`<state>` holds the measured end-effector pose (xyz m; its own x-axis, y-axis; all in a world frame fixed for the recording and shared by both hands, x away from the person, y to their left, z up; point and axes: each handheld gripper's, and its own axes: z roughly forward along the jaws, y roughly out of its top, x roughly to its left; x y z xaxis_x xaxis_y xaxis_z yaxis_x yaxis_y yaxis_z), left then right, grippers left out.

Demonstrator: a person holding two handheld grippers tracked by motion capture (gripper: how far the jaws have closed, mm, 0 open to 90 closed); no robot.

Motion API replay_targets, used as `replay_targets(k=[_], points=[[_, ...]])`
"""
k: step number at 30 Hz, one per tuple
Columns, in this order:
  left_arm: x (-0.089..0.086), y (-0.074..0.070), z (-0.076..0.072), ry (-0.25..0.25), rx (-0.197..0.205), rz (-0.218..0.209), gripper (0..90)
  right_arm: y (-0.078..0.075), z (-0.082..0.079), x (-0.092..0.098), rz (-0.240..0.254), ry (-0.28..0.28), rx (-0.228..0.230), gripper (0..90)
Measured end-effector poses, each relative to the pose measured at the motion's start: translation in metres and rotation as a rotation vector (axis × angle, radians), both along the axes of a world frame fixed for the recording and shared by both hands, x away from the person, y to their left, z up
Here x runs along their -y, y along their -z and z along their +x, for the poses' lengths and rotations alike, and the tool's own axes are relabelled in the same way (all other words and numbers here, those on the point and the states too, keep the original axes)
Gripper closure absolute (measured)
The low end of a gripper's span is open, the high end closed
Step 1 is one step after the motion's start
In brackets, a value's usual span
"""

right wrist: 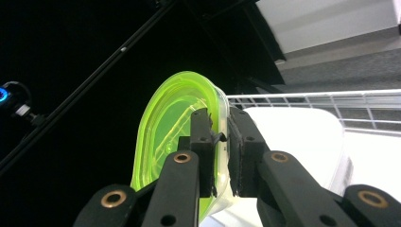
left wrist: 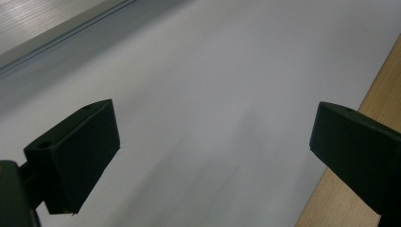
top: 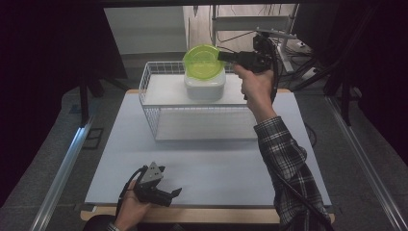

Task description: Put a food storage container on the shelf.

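Note:
A translucent lime-green lid (top: 203, 61) hangs in the air above a white container (top: 205, 85) that stands in a white wire basket (top: 150, 91). My right gripper (top: 222, 56) is shut on the lid's right rim. In the right gripper view the lid (right wrist: 165, 142) stands on edge, its rim pinched between the two black jaws of that gripper (right wrist: 220, 139), with the white container (right wrist: 293, 137) to the right. My left gripper (top: 177, 192) rests low near the table's front edge. In its own view it (left wrist: 213, 146) stands open over bare white board.
The wire basket sits at the back of the white board (top: 207, 168), whose wooden front edge (left wrist: 369, 94) lies beside my left gripper. A metal rail (top: 67, 163) runs along the left, another (top: 365, 163) along the right. Dark curtains and a metal frame stand behind.

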<state>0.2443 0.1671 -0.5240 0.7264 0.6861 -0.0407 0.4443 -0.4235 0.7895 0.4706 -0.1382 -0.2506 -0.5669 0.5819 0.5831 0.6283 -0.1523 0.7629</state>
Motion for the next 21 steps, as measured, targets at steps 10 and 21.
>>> replay_targets(k=[10,21], points=[[0.000,0.000,0.000,0.004,-0.001,-0.001,2.2,0.004,0.012,-0.005,-0.008,0.043,-0.025,81.5],[0.001,0.000,0.000,0.009,-0.004,0.004,2.2,0.006,0.018,-0.009,-0.070,0.085,-0.034,77.4]])
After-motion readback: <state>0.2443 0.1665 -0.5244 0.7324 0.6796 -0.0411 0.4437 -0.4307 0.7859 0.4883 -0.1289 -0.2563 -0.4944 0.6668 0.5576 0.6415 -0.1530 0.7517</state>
